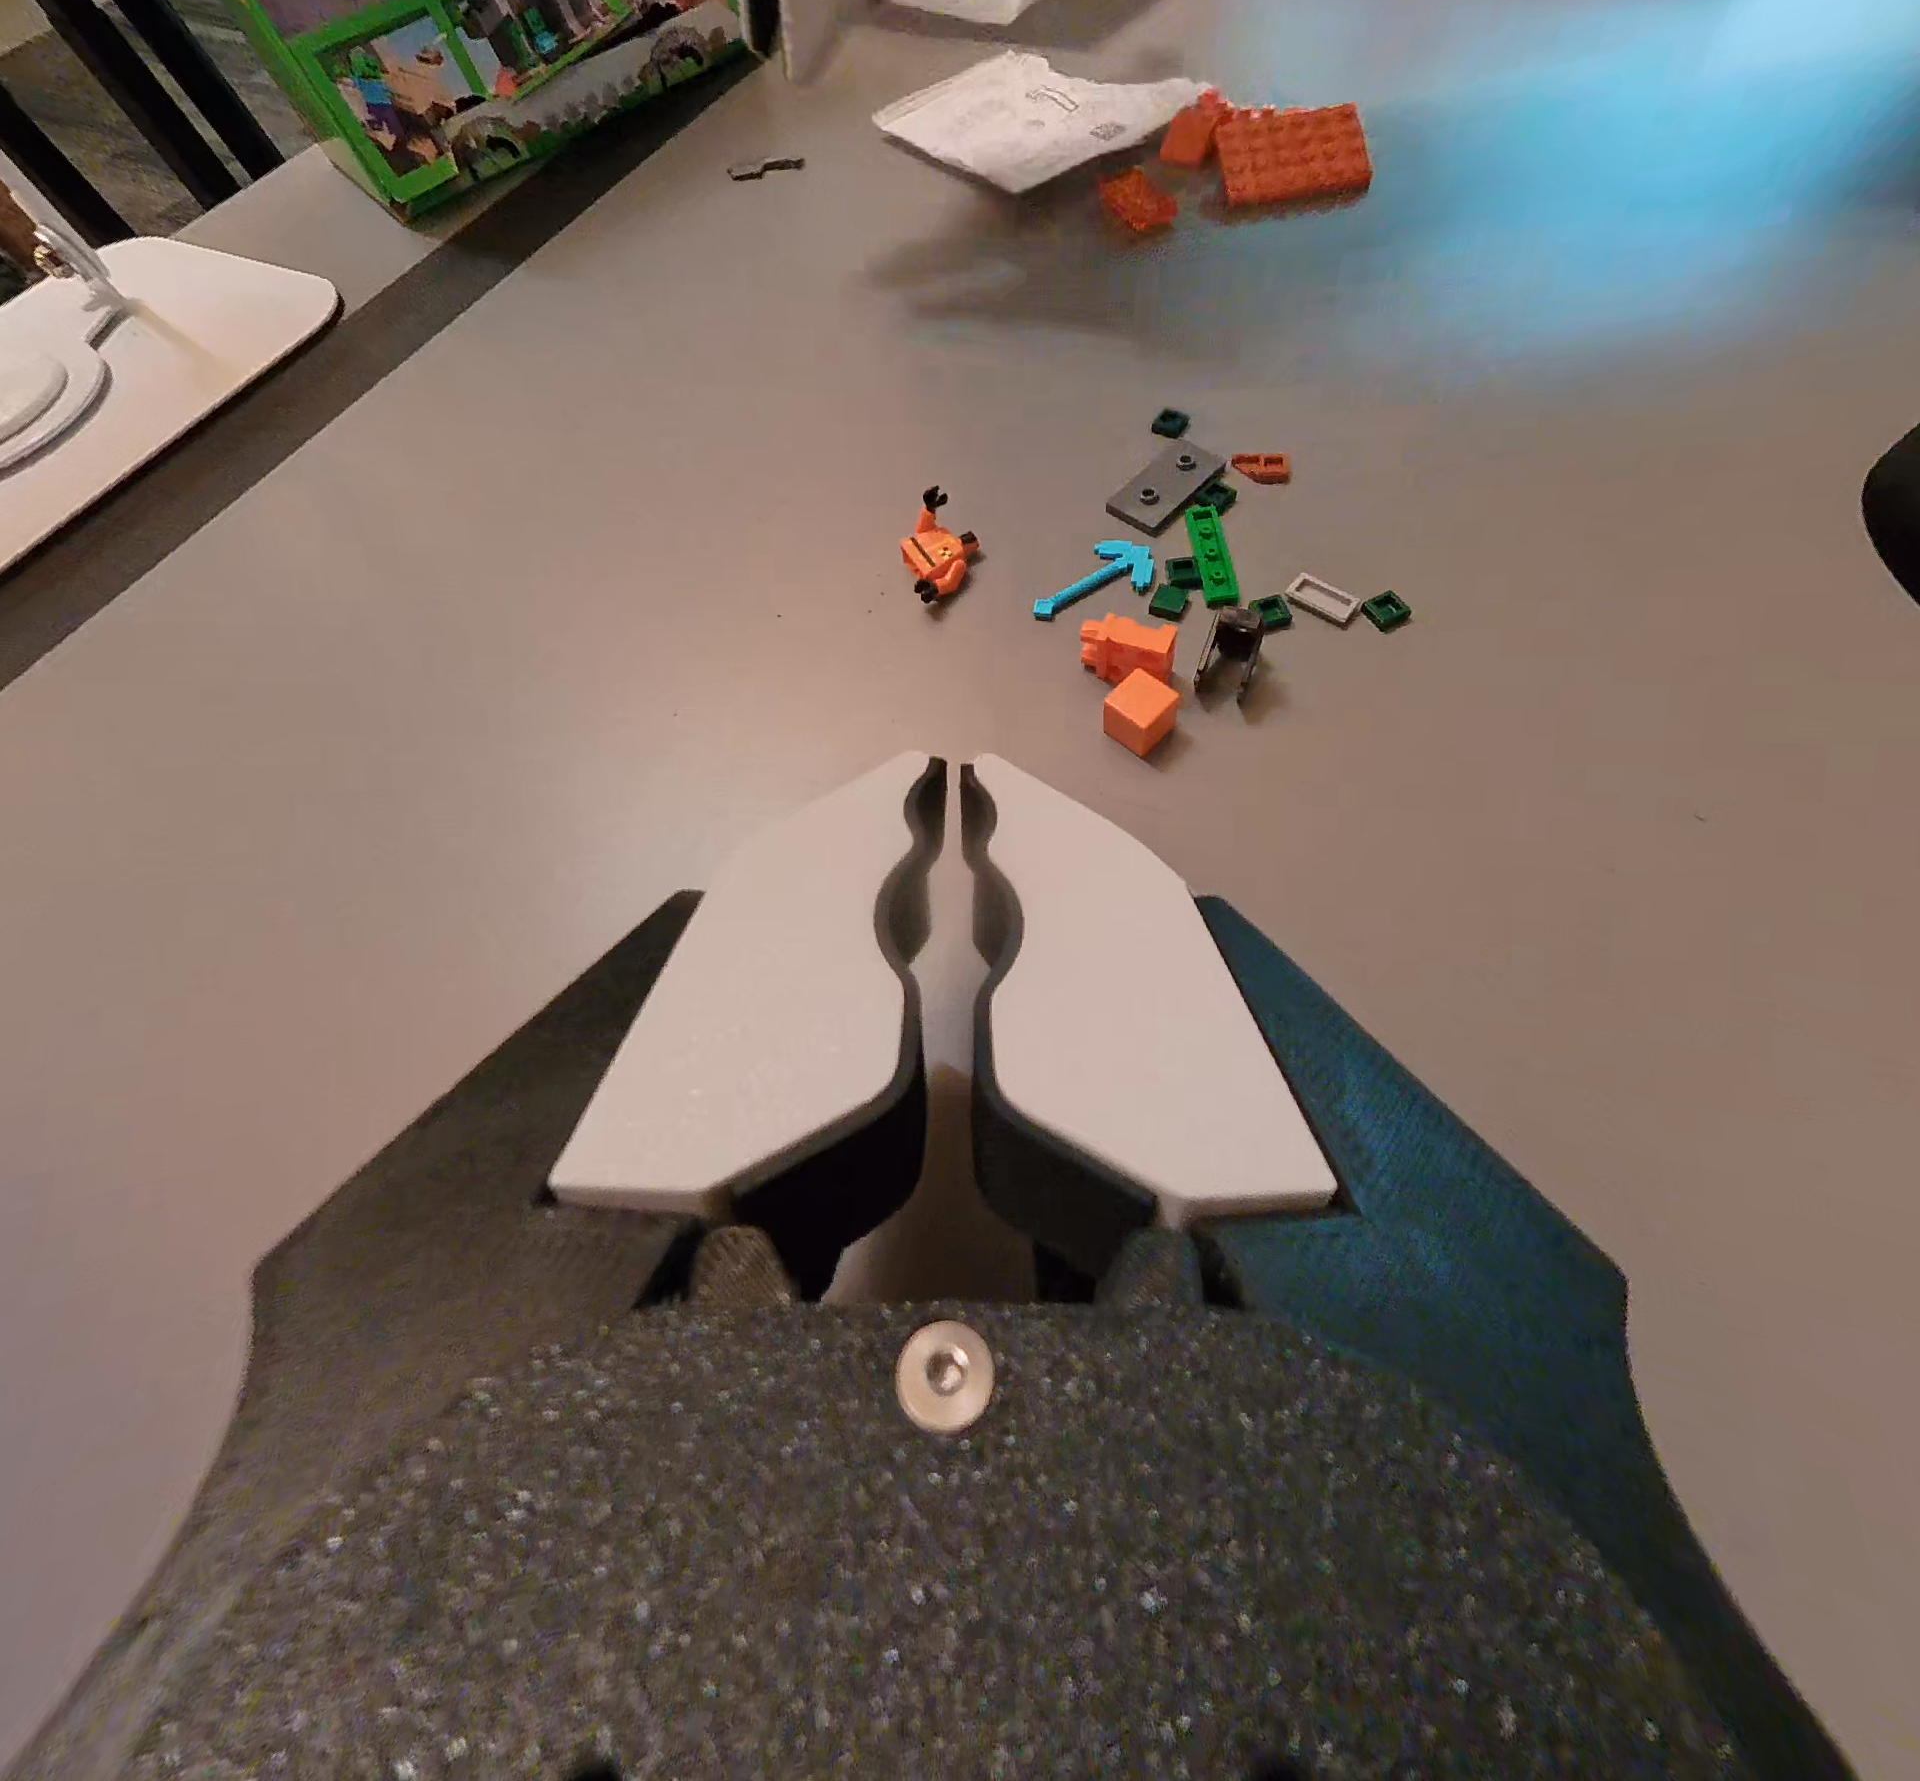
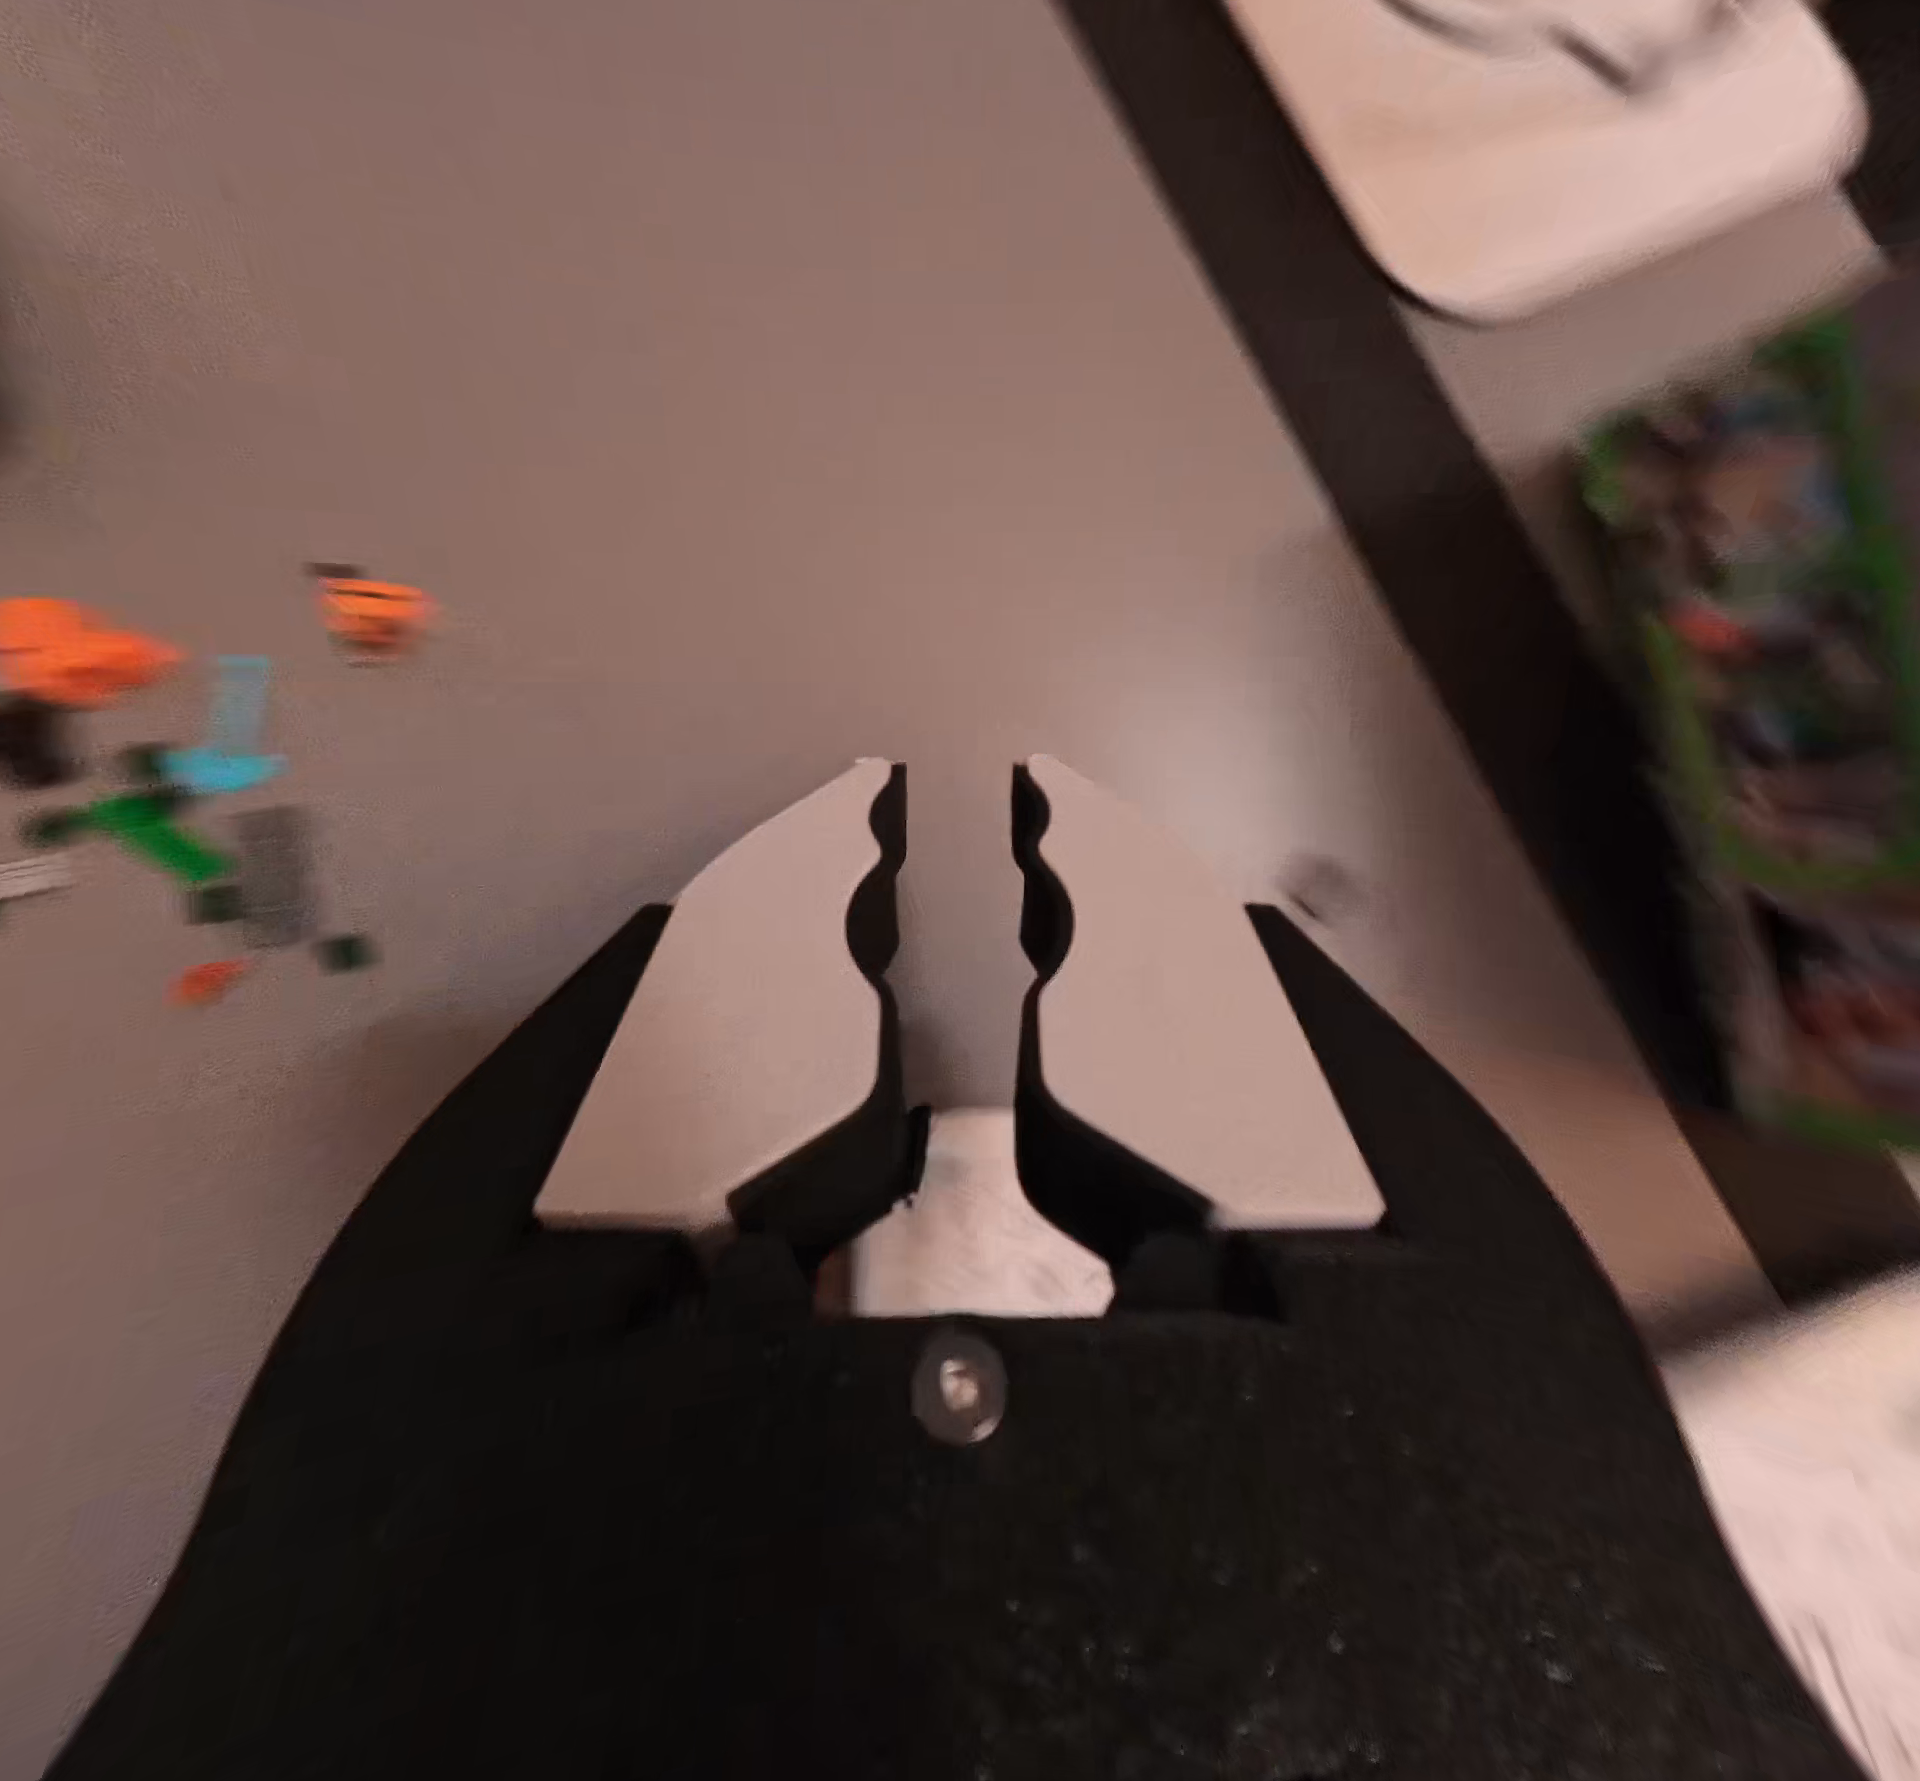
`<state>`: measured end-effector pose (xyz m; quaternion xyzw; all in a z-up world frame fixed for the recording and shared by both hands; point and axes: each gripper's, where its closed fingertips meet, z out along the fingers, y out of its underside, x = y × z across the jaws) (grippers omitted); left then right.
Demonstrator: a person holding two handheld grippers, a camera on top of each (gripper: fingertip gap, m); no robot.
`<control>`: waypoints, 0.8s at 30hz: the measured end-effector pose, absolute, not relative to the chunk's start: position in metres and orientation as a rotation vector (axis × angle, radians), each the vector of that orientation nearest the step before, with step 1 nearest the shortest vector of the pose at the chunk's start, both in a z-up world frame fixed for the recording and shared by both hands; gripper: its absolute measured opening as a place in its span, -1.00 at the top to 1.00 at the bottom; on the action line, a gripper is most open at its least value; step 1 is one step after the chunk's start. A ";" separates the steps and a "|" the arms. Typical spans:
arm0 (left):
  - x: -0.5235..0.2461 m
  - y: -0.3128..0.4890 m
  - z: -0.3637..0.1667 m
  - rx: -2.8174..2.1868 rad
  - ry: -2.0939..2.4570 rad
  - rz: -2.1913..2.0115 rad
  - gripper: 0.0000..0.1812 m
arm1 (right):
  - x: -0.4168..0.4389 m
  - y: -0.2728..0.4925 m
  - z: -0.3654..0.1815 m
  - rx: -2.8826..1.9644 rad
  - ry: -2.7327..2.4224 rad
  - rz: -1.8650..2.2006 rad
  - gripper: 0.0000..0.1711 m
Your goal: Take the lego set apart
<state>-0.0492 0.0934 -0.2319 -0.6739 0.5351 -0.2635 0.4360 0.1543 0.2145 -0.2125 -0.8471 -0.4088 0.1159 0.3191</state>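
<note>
The left gripper is clenched on nothing, its jaws almost touching above the grey table. The right gripper is released, jaws parted and empty. The loose lego pieces lie scattered on the table just beyond the left gripper, the orange minifigure torso slightly apart from them.

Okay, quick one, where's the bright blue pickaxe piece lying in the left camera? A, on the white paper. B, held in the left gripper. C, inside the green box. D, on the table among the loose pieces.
D: the blue pickaxe lies flat on the grey table beside the green plate; the left gripper is empty.
</note>
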 end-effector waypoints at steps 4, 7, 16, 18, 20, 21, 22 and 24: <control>-0.049 0.094 -0.233 -1.680 1.330 -0.658 0.98 | 0.214 0.250 -0.240 -2.407 -0.847 0.161 0.77; -0.050 0.094 -0.233 -1.684 1.329 -0.664 0.98 | 0.229 0.261 -0.253 -2.445 -0.782 0.117 0.76; -0.049 0.092 -0.234 -1.678 1.349 -0.669 0.98 | 0.223 0.270 -0.268 -2.491 -0.765 0.157 0.78; -0.049 0.092 -0.234 -1.676 1.354 -0.670 0.98 | 0.220 0.268 -0.269 -2.510 -0.748 0.190 0.86; -0.048 0.091 -0.235 -1.677 1.360 -0.671 0.97 | 0.220 0.268 -0.269 -2.516 -0.720 0.203 0.88; -0.048 0.091 -0.235 -1.676 1.363 -0.670 0.97 | 0.220 0.268 -0.269 -2.517 -0.705 0.210 0.88; -0.048 0.090 -0.235 -1.674 1.367 -0.668 0.98 | 0.220 0.267 -0.269 -2.517 -0.689 0.220 0.88; -0.048 0.089 -0.236 -1.670 1.375 -0.664 0.98 | 0.220 0.267 -0.269 -2.519 -0.671 0.233 0.88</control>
